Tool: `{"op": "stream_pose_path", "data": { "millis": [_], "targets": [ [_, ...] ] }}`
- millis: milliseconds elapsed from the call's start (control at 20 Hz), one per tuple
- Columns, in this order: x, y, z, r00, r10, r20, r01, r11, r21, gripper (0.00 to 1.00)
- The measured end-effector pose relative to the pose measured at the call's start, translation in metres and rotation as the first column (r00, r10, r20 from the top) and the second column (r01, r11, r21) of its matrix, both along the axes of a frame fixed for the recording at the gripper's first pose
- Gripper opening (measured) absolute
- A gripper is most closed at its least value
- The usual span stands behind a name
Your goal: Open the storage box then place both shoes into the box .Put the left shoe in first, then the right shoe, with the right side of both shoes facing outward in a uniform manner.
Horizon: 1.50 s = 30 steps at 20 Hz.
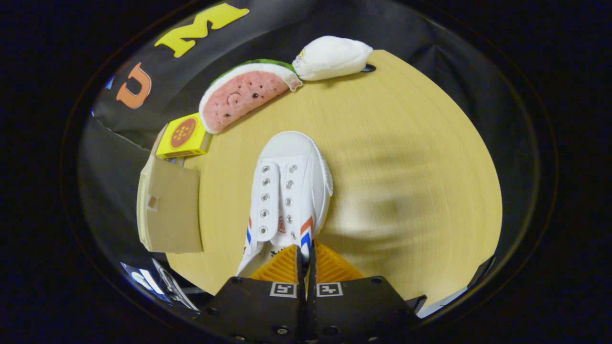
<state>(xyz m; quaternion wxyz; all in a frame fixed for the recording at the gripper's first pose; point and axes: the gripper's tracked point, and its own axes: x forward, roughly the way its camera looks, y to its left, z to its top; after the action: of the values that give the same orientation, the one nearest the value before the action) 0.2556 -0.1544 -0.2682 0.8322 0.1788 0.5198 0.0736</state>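
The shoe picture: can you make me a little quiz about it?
1. True or false: the gripper is shut on the white shoe.
2. What lies next to the watermelon plush, farther along the table? A) white plush B) a cup C) a spoon
3. Fill in: the yellow box sits just beyond the ___ box.

Key: 1 true, pinching the collar; 2 A, white plush; 3 cardboard.
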Motion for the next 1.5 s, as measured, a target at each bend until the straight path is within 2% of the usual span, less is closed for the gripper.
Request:
{"op": "stream_pose_path", "data": {
  "millis": [150,550,750,1000,1350,1500],
  "targets": [
    [-0.009,0.026,0.048,0.998,0.004,0.067,-0.003,1.000,-0.016,0.00],
    [-0.011,0.159,0.140,0.977,0.086,0.194,-0.078,0.996,-0.045,0.00],
    [-0.007,0.240,0.147,0.976,0.119,0.182,-0.113,0.993,-0.042,0.00],
    [0.005,0.319,0.137,0.976,0.105,0.189,-0.093,0.993,-0.074,0.00],
    [0.012,0.357,0.103,0.982,0.056,0.181,-0.018,0.979,-0.205,0.00],
    [0.016,0.360,0.089,0.985,0.029,0.169,0.006,0.979,-0.205,0.00]
  ]
}}
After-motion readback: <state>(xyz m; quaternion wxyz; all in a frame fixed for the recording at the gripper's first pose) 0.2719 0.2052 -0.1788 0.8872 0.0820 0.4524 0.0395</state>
